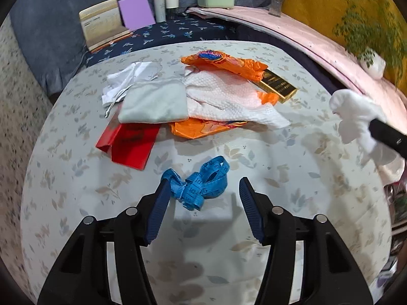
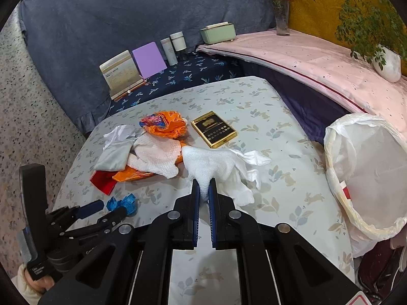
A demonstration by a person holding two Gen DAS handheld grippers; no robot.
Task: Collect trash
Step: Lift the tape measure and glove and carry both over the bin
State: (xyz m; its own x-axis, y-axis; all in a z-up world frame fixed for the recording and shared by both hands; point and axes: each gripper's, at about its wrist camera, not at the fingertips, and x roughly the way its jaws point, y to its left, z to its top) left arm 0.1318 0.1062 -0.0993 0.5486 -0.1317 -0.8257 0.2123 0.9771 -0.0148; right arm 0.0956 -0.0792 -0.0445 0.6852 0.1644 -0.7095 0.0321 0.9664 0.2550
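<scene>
My right gripper point(image 2: 203, 184) is shut on a white paper towel point(image 2: 213, 164) and holds it above the table; the towel also shows at the right of the left wrist view point(image 1: 356, 117). My left gripper point(image 1: 203, 185) is open over a blue tape measure point(image 1: 201, 183), its fingers on either side; it also shows in the right wrist view point(image 2: 109, 211). A trash pile lies on the table: orange wrapper point(image 1: 229, 62), white textured towel point(image 1: 223, 96), grey pouch point(image 1: 155, 104), red packet point(image 1: 127, 145). A trash bin with a white liner point(image 2: 368, 172) stands at the right.
A black and gold box point(image 2: 213, 128) lies on the floral tablecloth point(image 2: 254, 96). Behind it are a booklet point(image 2: 120, 72), a purple card point(image 2: 148, 59), two jars point(image 2: 173, 47), a green box point(image 2: 217, 33), a flower vase point(image 2: 281, 17) and a potted plant point(image 2: 386, 62).
</scene>
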